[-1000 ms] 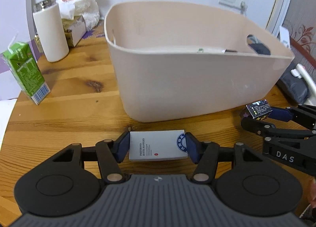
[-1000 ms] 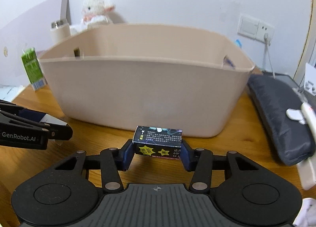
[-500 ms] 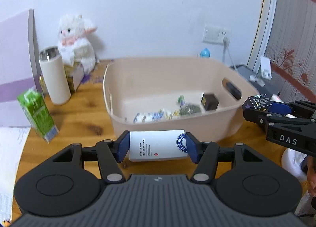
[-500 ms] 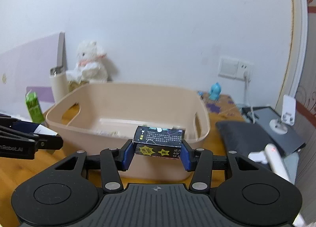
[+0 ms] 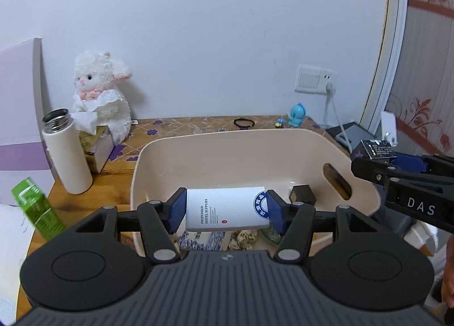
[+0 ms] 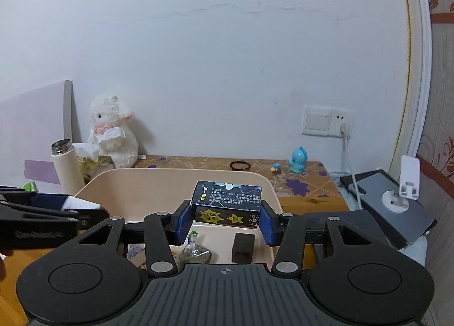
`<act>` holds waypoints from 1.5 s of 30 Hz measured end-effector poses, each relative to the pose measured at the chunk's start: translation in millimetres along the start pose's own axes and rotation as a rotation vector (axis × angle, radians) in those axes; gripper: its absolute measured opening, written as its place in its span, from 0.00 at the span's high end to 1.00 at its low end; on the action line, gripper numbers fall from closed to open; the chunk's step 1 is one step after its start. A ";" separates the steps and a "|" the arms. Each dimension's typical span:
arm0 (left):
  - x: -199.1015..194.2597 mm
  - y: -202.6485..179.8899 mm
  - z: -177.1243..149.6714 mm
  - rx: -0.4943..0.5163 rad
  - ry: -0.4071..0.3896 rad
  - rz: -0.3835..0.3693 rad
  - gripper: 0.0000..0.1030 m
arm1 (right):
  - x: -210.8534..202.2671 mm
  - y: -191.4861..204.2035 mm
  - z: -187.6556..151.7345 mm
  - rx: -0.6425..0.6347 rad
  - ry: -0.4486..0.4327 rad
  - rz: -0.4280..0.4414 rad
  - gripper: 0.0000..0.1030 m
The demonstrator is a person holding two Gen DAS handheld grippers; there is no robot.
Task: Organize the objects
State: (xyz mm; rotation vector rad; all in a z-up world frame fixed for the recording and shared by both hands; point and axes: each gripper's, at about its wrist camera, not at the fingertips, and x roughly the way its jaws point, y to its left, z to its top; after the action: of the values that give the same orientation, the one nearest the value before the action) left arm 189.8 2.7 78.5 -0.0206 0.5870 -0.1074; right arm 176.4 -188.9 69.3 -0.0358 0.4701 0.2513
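Left tool point(image 5: 226, 214) level at frame centre, clamping white box point(image 5: 227, 209) over bin point(image 5: 255, 139), right tool point(image 6: 224, 222) level, clamping dark box point(image 6: 227, 202) above bin's open middle.

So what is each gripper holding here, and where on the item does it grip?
The left gripper clamps the white packet by its two short ends; the right gripper clamps the dark box by its two end faces.
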 end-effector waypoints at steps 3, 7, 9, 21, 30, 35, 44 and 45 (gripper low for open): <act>19.2 -6.1 3.0 0.026 0.026 0.019 0.41 | 18.4 2.8 -0.5 0.000 0.040 -0.008 0.56; 45.2 -7.2 1.4 0.040 0.073 0.054 0.41 | 43.9 4.5 -7.1 -0.007 0.104 -0.031 0.56; 58.0 -6.5 -0.8 0.035 0.107 0.069 0.41 | 54.6 2.9 -11.3 0.002 0.140 -0.032 0.56; 81.0 0.7 -9.5 -0.023 0.224 0.081 0.30 | 76.7 -3.9 -26.4 0.007 0.236 -0.029 0.38; 54.5 -5.8 -4.3 -0.007 0.200 0.092 0.19 | 44.1 -8.0 -16.7 0.008 0.192 -0.025 0.14; 30.6 -11.2 -5.6 0.015 0.165 0.104 0.14 | 15.9 -8.6 -12.4 -0.015 0.155 -0.043 0.05; -5.9 -20.0 -20.2 0.031 0.174 0.087 0.13 | -28.1 -7.7 -21.9 -0.002 0.142 -0.016 0.02; -10.4 -20.6 -22.1 0.032 0.178 0.081 0.13 | -32.1 -6.4 -23.4 -0.005 0.142 -0.014 0.02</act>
State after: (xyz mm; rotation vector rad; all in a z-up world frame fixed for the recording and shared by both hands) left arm 167.0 -16.4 66.9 0.0440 0.7627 -0.0394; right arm 140.0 -204.6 62.8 -0.0623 0.6101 0.2375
